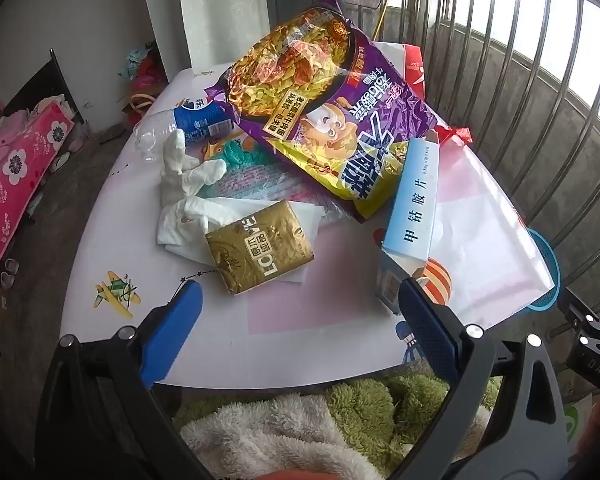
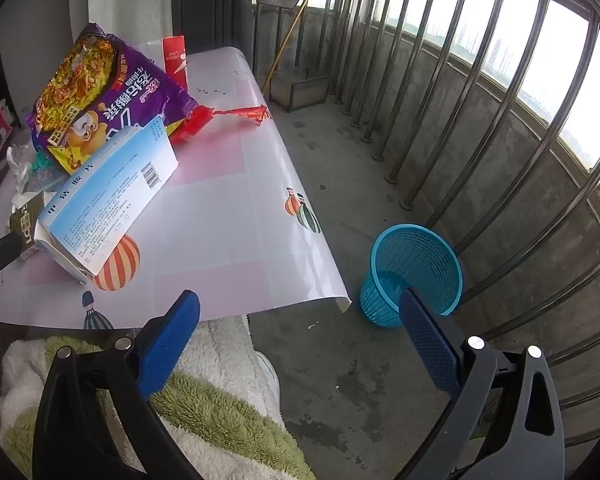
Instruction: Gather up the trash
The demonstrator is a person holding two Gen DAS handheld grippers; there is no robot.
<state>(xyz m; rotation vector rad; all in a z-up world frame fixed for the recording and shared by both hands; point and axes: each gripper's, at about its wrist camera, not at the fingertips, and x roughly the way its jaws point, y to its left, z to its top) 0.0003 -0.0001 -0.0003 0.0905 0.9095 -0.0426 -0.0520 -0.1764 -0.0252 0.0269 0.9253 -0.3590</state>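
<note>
Trash lies on a white and pink table (image 1: 332, 320): a gold packet (image 1: 260, 246), crumpled white tissues (image 1: 188, 184), a purple noodle bag (image 1: 324, 120), a light blue carton (image 1: 414, 204), a blue-labelled plastic bottle (image 1: 196, 120) and a red wrapper (image 2: 240, 114). My left gripper (image 1: 300, 300) hovers open over the table's near edge, just short of the gold packet, with nothing between its fingers. My right gripper (image 2: 300, 312) hangs open and empty past the table's right corner, above the floor. A blue mesh bin (image 2: 412, 272) stands on the floor beside its right finger. The carton (image 2: 108, 196) and noodle bag (image 2: 108, 96) show at left in the right wrist view.
A metal railing (image 2: 480, 120) runs along the right over a concrete floor (image 2: 340, 168). A green and white fleece (image 2: 204, 400) lies below the table's near edge. A bed with pink bedding (image 1: 16, 168) is at far left. A red box (image 2: 176, 60) stands at the table's back.
</note>
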